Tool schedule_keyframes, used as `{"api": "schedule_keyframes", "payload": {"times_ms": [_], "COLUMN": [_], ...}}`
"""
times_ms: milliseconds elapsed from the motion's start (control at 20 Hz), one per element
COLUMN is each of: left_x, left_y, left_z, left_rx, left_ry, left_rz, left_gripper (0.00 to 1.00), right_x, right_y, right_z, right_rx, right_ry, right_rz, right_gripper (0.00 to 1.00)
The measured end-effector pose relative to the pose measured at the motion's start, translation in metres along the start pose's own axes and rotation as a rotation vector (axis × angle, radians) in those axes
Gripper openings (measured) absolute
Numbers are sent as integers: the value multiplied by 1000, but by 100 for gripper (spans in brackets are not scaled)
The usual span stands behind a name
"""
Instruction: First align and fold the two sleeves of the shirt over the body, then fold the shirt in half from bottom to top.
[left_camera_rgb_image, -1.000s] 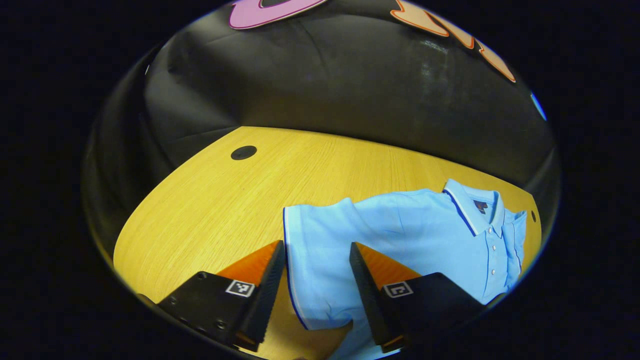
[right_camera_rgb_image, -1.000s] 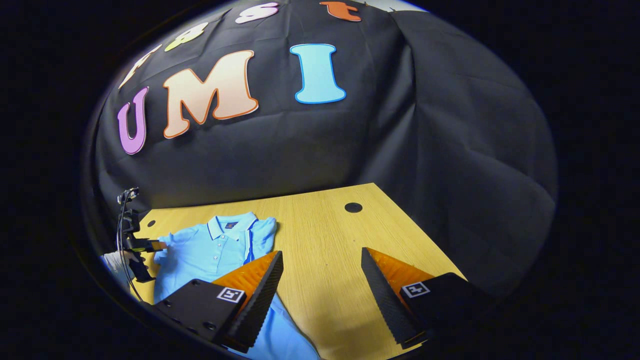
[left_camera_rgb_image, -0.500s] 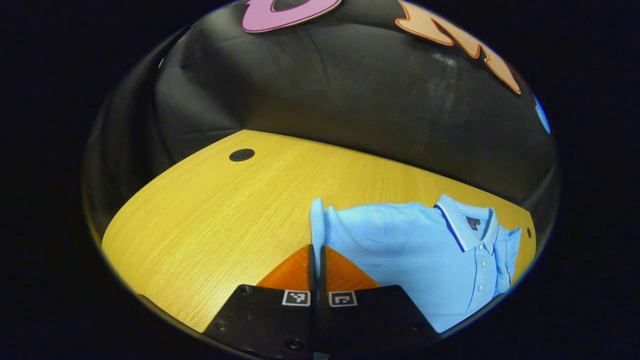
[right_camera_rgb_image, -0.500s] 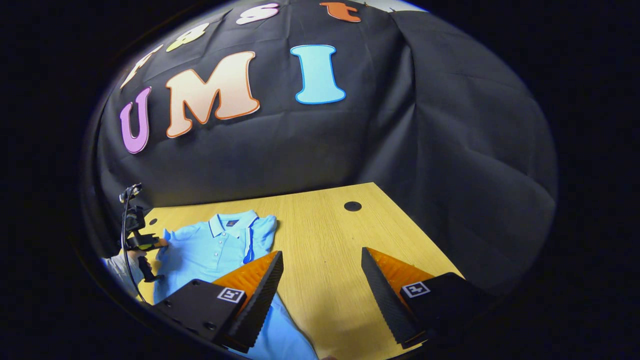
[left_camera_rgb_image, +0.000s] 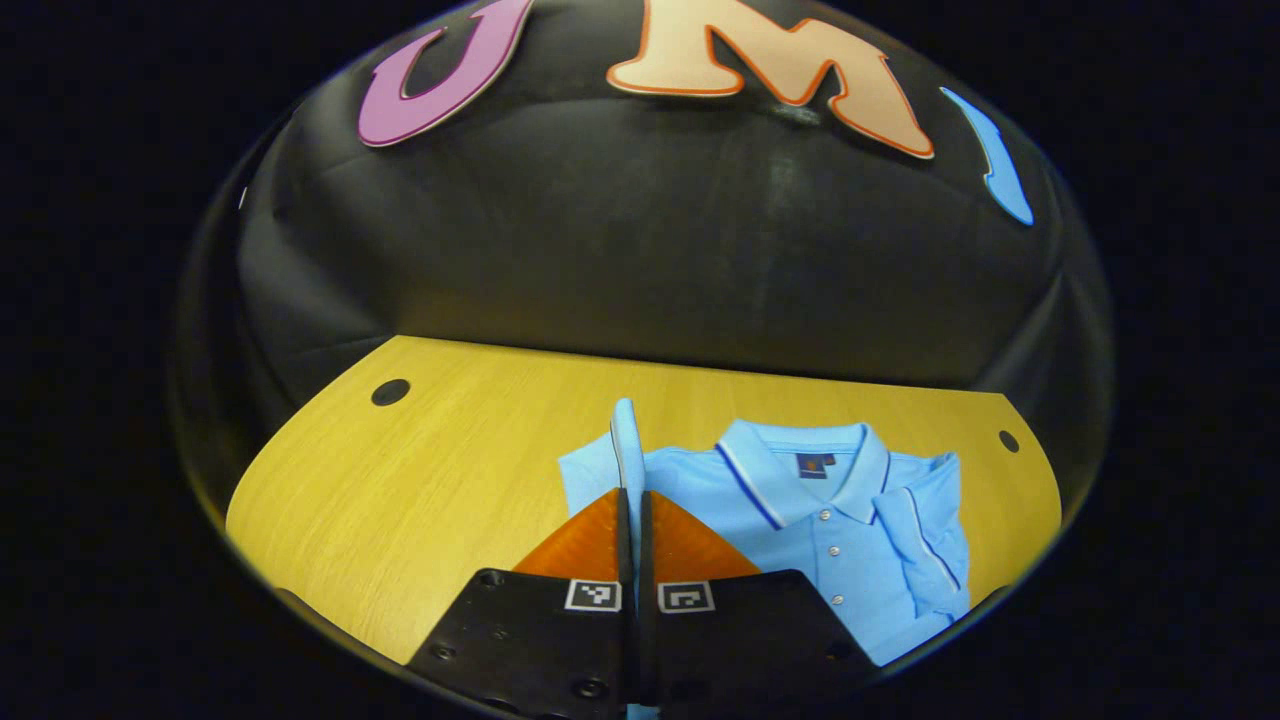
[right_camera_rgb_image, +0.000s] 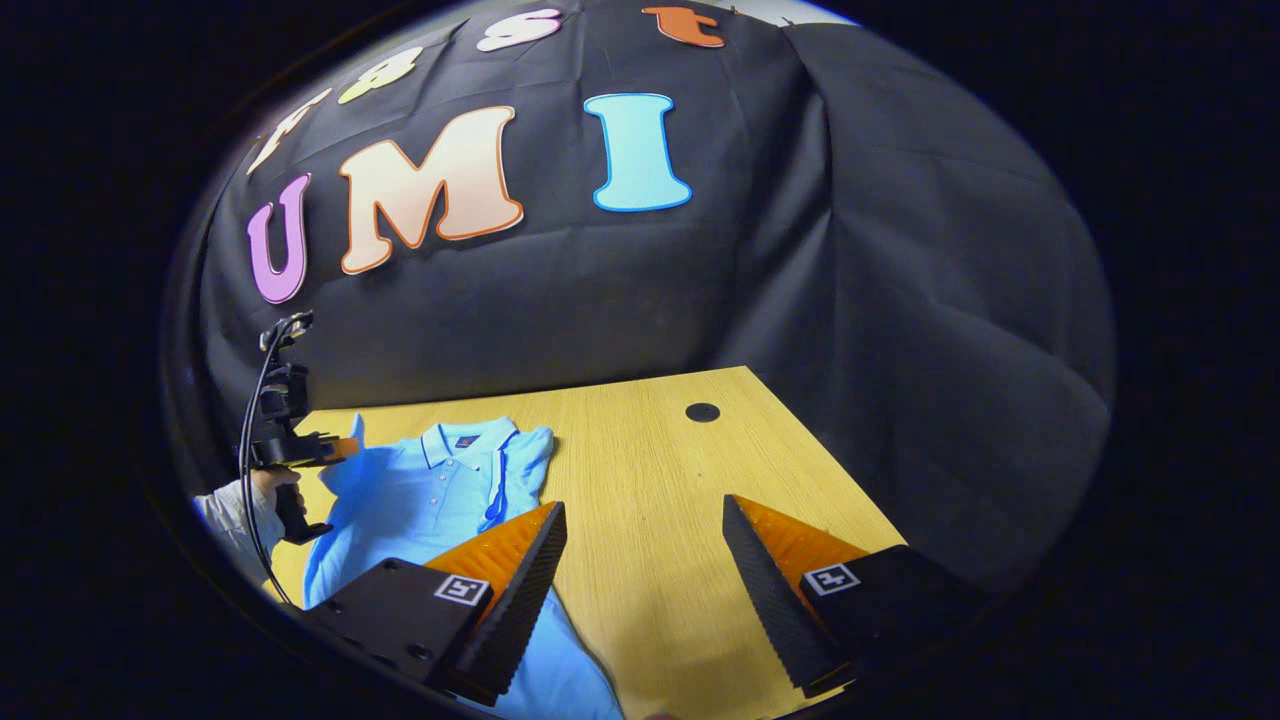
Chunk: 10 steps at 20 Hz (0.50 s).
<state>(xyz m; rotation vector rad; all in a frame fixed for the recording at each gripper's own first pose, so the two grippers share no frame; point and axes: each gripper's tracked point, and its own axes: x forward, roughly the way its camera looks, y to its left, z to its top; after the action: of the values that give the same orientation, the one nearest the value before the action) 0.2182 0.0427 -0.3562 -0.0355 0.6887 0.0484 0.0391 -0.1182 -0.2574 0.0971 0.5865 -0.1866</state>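
The light blue shirt (left_camera_rgb_image: 830, 530) is laid on the wooden table (left_camera_rgb_image: 400, 480), collar toward the wall. 1 sleeve (left_camera_rgb_image: 627, 450) is pinched between the closed fingers of the left gripper (left_camera_rgb_image: 634, 500) and is raised off the table. The other sleeve (left_camera_rgb_image: 925, 530) is seen folded over the body. The right gripper (right_camera_rgb_image: 640, 560) is held above the table with its fingers apart, nothing between them.

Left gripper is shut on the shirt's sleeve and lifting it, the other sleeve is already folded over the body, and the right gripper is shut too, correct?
Not quite: the right gripper is open, its fingers spread apart above the table, as the right gripper view shows. The left gripper is indeed shut on the sleeve, and the other sleeve already lies folded over the shirt.
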Motion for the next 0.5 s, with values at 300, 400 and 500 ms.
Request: {"api": "schedule_keyframes", "payload": {"times_ms": [300, 400, 500], "left_x": [6, 11, 16], "left_y": [-54, -65, -72], "left_z": [-19, -31, -43], "left_rx": [40, 56, 64], "left_ry": [33, 59, 93], "left_rz": [-84, -105, -125], "left_gripper": [0, 0, 0], "right_x": [0, 2, 5], "right_y": [-1, 2, 9], "right_z": [0, -3, -4], "right_rx": [14, 11, 20], "right_ry": [6, 13, 20], "right_rz": [-1, -4, -5], "right_gripper": [93, 93, 98]}}
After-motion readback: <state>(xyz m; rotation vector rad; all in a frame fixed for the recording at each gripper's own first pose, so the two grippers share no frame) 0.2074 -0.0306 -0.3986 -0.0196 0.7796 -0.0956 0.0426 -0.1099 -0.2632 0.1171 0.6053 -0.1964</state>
